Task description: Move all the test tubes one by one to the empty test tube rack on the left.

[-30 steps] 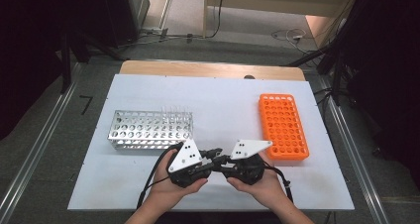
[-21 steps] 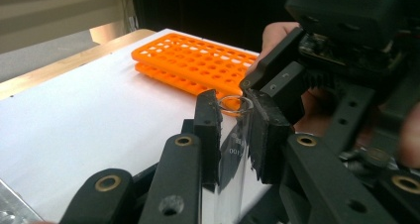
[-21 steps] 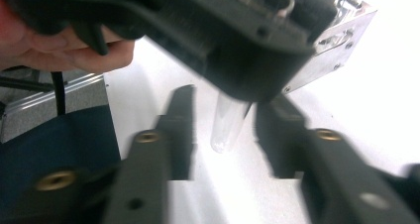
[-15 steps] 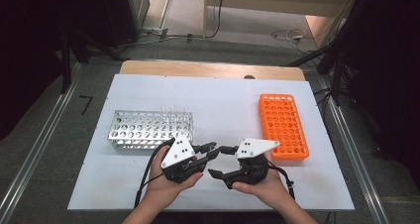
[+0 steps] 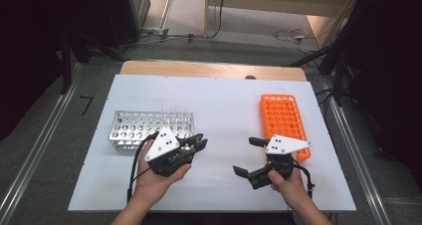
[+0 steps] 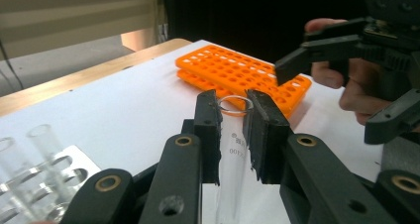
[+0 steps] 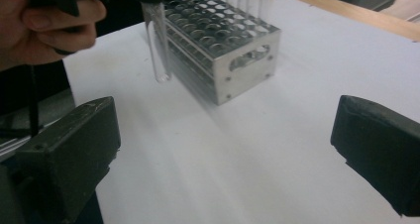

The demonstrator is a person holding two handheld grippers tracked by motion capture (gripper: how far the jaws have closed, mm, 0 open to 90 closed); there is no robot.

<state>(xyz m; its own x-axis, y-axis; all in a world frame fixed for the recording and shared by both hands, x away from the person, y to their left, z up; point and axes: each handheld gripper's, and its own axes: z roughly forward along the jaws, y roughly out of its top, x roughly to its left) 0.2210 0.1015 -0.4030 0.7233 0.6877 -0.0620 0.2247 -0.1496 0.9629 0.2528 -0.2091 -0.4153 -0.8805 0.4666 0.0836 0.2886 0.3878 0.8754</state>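
From above, your left tongs (image 5: 200, 144) sit beside the metal rack (image 5: 149, 128) and your right tongs (image 5: 246, 158) stand wide open in front of the orange rack (image 5: 281, 118) on the table (image 5: 224, 100).

In the left gripper view, the jaws are closed on a glass tube (image 6: 233, 135), held upright near its rim, probably so it can drop into a hole.

In the right gripper view, the jaws have just been opening, with nothing between them; the tube (image 7: 157, 40) hangs beside the metal rack (image 7: 223, 40).
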